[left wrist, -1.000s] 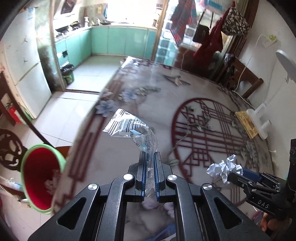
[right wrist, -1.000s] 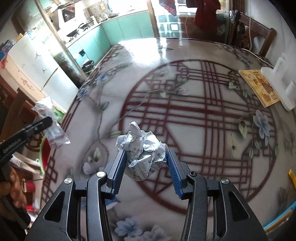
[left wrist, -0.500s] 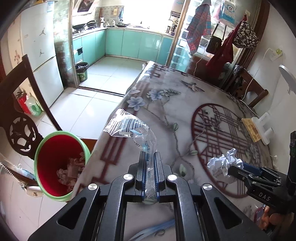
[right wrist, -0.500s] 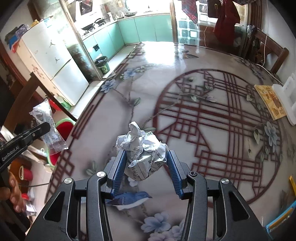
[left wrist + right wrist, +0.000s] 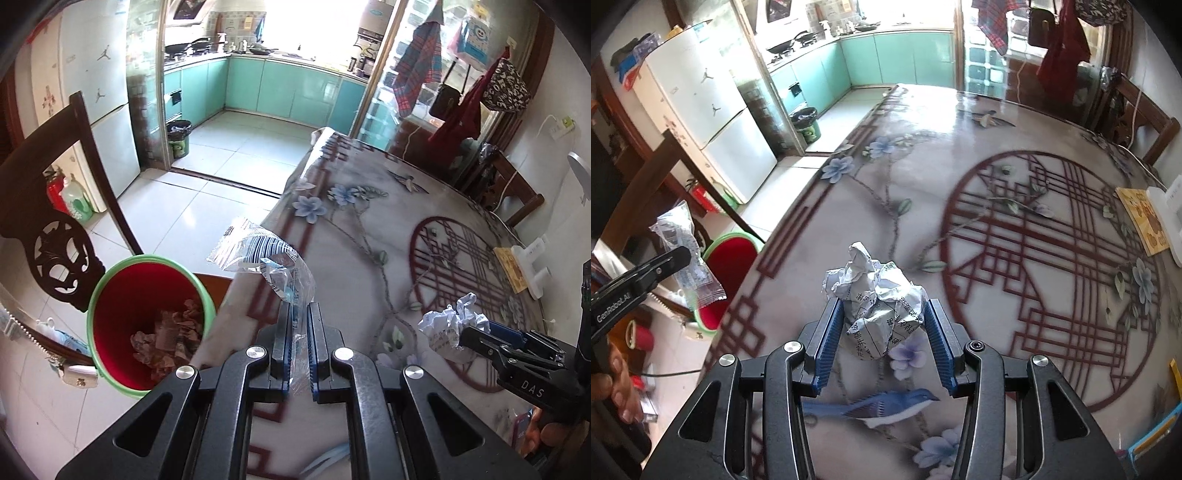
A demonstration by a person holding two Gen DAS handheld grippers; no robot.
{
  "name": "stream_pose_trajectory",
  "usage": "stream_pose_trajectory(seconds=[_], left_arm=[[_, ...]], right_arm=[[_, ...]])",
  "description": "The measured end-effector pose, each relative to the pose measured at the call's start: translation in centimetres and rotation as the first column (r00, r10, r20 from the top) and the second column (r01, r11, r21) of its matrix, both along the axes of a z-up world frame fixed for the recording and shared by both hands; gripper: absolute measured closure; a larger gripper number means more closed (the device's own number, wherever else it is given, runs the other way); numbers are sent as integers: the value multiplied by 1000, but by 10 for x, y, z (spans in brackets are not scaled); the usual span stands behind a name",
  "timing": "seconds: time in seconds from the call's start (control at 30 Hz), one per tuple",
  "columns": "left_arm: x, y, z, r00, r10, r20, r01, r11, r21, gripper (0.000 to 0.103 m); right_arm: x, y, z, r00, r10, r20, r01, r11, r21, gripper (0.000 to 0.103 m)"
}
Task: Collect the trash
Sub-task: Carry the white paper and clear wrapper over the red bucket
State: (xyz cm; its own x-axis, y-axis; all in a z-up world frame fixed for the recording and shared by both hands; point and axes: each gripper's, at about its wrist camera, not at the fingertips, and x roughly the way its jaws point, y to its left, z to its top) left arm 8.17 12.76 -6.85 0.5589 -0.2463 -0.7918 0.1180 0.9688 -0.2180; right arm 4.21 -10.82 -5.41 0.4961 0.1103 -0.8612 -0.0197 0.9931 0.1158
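Observation:
My left gripper [image 5: 298, 314] is shut on a clear plastic wrapper [image 5: 266, 254] with a blue barcode print, held above the table's left edge. A red bin with a green rim [image 5: 147, 317] stands on the floor to the lower left, with crumpled paper inside. My right gripper [image 5: 884, 317] is shut on a crumpled paper ball [image 5: 879, 295] over the table. The right gripper with the ball [image 5: 450, 325] shows at the right of the left wrist view. The left gripper [image 5: 679, 256], the wrapper [image 5: 685, 258] and the bin [image 5: 731, 254] show at the left of the right wrist view.
The round table [image 5: 960, 192] has a glossy flower and lattice pattern. A dark wooden chair [image 5: 62, 236] stands beside the bin. A yellow card [image 5: 1141, 218] and a white object [image 5: 1167, 210] lie at the table's far right. The kitchen floor opens beyond the table.
Both grippers have moved left toward the table edge, each still holding its trash. The bin has come further into view, under and left of the wrapper.

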Motion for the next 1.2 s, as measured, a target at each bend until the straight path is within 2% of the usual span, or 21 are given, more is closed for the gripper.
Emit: stream_pose_trajectory(seconds=[0.63, 1.2], left_arm=[[7, 68, -13, 998, 64, -25, -65, 997, -32, 97], [7, 139, -34, 981, 181, -68, -182, 983, -4, 97]], right_arm=[[14, 60, 3, 999, 54, 0, -54, 998, -33, 59], [29, 115, -7, 991, 135, -20, -136, 991, -19, 59]])
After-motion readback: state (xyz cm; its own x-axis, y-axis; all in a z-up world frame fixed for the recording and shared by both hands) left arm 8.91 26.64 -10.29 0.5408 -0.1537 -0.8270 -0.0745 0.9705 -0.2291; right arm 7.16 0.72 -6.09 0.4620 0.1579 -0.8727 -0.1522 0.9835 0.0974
